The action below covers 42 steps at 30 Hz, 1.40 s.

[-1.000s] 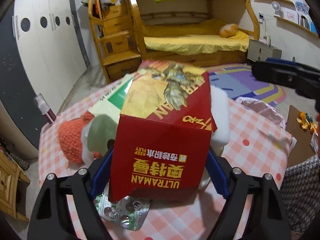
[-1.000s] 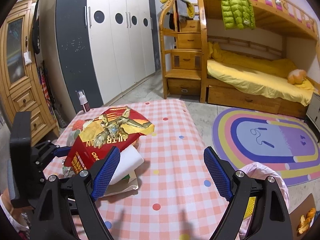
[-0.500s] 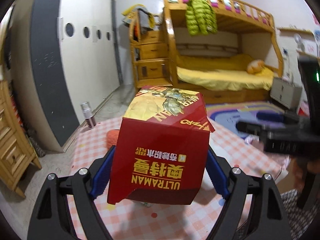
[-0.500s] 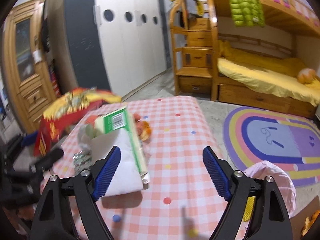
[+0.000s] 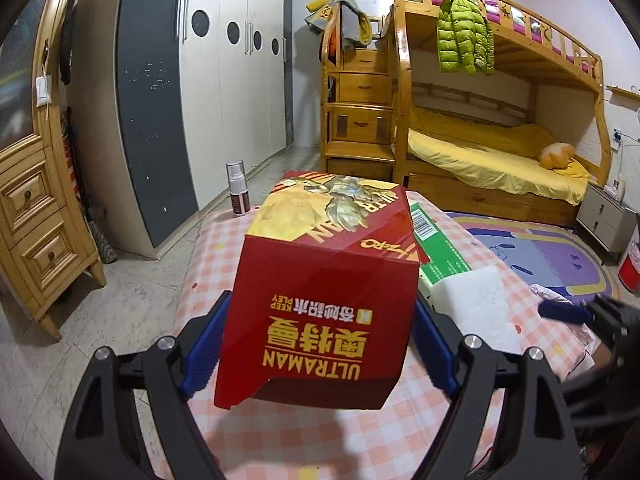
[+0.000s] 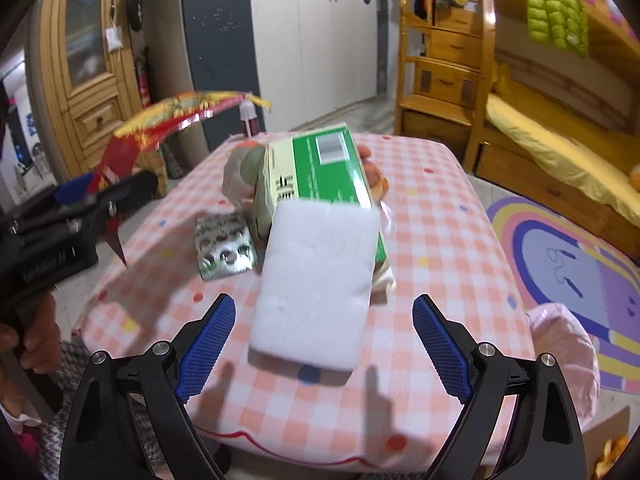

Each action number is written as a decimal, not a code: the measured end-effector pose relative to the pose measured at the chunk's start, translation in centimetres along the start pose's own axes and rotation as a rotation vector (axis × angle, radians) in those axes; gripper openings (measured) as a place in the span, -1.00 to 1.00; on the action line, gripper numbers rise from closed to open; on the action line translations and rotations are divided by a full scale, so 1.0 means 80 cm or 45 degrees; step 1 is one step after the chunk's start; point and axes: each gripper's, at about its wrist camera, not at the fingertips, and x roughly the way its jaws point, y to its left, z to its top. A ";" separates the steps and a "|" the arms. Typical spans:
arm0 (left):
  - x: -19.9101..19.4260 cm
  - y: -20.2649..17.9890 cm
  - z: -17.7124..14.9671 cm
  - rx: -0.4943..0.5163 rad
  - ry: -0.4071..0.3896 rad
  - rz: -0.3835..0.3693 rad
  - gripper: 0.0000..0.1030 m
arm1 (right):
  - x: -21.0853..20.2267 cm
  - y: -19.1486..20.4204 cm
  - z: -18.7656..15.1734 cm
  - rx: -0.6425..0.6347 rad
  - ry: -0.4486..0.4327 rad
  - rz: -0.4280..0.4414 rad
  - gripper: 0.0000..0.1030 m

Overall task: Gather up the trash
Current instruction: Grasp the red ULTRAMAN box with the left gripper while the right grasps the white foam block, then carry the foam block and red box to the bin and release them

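The left claw (image 5: 320, 340) grips the red carton (image 5: 320, 300), light but crushable. The right claw (image 6: 320, 344), open and empty, faces the soft white foam block (image 6: 320, 280); take its long sides.

Both wrist views look down across the checked table (image 5: 208, 248) toward the bunk bed (image 5: 500, 160), the left from close behind a red box (image 5: 320, 300), the right from near the table's edge (image 6: 440, 208), sharing the green carton (image 6: 324, 164).
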 end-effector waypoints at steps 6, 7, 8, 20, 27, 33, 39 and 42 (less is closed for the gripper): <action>-0.010 0.005 -0.003 -0.018 -0.019 0.016 0.57 | 0.016 0.021 -0.013 0.010 0.051 -0.070 0.72; -0.013 0.007 -0.005 -0.021 -0.022 0.022 0.57 | 0.018 0.020 -0.014 0.016 0.057 -0.080 0.71; -0.016 0.010 -0.007 -0.025 -0.026 0.029 0.57 | 0.020 0.021 -0.014 0.024 0.061 -0.091 0.69; -0.024 0.013 -0.015 -0.067 -0.029 -0.007 0.57 | -0.003 0.010 -0.009 0.059 0.016 -0.084 0.13; -0.034 -0.050 -0.020 0.013 -0.055 -0.238 0.57 | -0.073 -0.050 0.007 0.142 -0.069 -0.154 0.17; -0.024 -0.122 -0.024 0.099 -0.030 -0.356 0.57 | -0.118 -0.116 -0.016 0.224 -0.113 -0.244 0.20; -0.005 -0.209 -0.024 0.211 0.026 -0.484 0.58 | -0.131 -0.189 -0.062 0.328 -0.081 -0.394 0.22; 0.007 -0.260 -0.018 0.279 0.043 -0.557 0.58 | -0.131 -0.233 -0.086 0.410 -0.053 -0.449 0.23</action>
